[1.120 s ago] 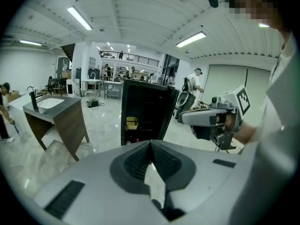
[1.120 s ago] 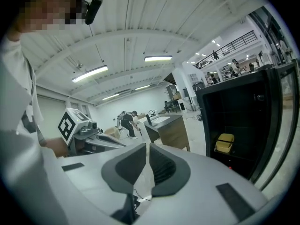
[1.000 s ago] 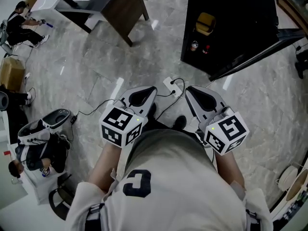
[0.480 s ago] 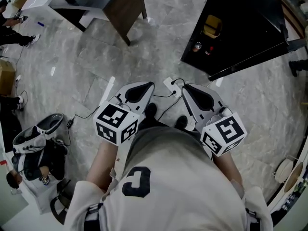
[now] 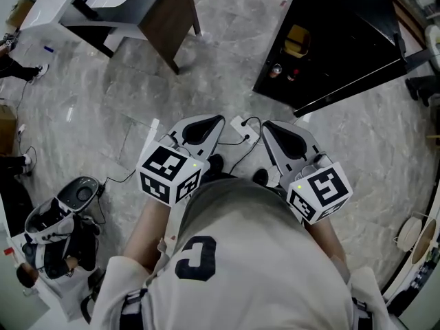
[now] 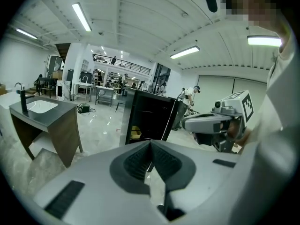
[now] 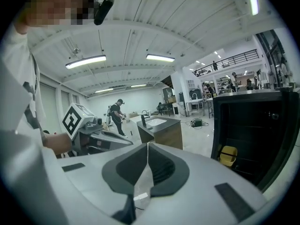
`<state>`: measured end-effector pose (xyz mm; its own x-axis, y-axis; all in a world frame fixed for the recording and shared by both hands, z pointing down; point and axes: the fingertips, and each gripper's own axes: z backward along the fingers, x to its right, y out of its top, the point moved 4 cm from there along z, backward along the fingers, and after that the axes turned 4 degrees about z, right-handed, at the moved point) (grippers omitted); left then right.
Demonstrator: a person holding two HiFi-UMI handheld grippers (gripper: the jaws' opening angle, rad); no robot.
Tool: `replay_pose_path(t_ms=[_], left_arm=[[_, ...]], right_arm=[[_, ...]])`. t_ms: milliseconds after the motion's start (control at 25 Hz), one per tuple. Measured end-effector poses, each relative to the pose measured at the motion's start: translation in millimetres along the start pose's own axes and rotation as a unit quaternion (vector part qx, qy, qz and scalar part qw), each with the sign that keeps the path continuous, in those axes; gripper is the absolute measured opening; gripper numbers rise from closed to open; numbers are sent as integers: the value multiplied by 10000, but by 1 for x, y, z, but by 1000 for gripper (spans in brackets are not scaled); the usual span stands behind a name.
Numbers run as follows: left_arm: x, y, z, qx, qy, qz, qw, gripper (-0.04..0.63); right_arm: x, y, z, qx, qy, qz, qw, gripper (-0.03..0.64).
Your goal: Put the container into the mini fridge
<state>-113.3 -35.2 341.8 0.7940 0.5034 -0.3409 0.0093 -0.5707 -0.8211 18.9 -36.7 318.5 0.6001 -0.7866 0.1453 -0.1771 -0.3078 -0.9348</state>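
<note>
A black mini fridge (image 5: 344, 26) stands open on the floor ahead and to the right, its door (image 5: 357, 81) swung out to the right. A yellow container (image 5: 295, 40) sits on a shelf inside it, also visible in the left gripper view (image 6: 135, 133) and the right gripper view (image 7: 228, 155). Both grippers are held close in front of the person's body, side by side, well short of the fridge. My left gripper (image 5: 210, 124) is shut with nothing in it, jaws meeting (image 6: 151, 143). My right gripper (image 5: 271, 130) is likewise shut and empty (image 7: 147, 146).
A grey-topped sink table (image 5: 137, 5) with dark wood sides stands ahead on the left. A white power strip (image 5: 240, 124) with cables lies on the marble floor just past the grippers. Bags (image 5: 62, 218) and seated people are at the left; plates (image 5: 412, 243) at the far right.
The head view has drifted a little, so the sink table and the bags have shifted in the frame. Both grippers stay shut and empty in nearly the same place before the body.
</note>
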Motion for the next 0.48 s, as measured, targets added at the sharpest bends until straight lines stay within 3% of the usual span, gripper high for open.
replay_pose_path(t_ms=[480], left_arm=[[-10, 5, -7, -15, 53, 45, 10000, 54]], right_arm=[[6, 2, -13, -141, 148, 91, 9997, 32]])
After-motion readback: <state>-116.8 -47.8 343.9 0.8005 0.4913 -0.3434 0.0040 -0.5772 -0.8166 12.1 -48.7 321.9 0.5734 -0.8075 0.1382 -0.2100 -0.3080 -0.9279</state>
